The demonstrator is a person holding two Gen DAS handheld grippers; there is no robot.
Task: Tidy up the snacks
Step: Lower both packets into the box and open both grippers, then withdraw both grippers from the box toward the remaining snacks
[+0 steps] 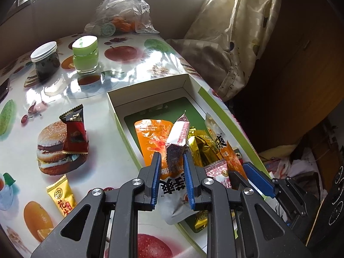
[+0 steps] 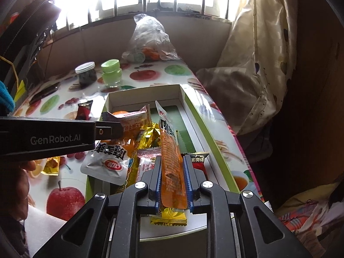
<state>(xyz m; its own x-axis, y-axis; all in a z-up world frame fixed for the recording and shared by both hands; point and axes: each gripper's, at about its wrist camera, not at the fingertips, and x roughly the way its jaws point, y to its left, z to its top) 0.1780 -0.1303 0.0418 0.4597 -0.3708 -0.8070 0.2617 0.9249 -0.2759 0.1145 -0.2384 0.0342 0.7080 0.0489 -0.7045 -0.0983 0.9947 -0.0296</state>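
A white cardboard box (image 1: 150, 86) with a green rim lies on the fruit-print table and holds several snack packets. My left gripper (image 1: 172, 158) is shut on a small white-and-red packet (image 1: 178, 137), held upright over the orange pouch (image 1: 150, 137) in the box. From the right wrist camera, that left gripper (image 2: 116, 129) reaches in from the left. A long orange packet (image 2: 169, 150) stands on edge between the pads of my right gripper (image 2: 172, 161), which are slightly apart from it. A red-black candy packet (image 1: 74, 133) and a yellow packet (image 1: 61, 195) lie on the table left of the box.
A white pouch (image 1: 174, 202) hangs over the box's near-left rim. A dark jar (image 1: 45, 60), a green jar (image 1: 85, 53) and a plastic bag (image 1: 122, 10) stand at the back. A curtain (image 1: 236, 43) hangs past the table's right edge. A person's hand (image 2: 13, 182) is at the left.
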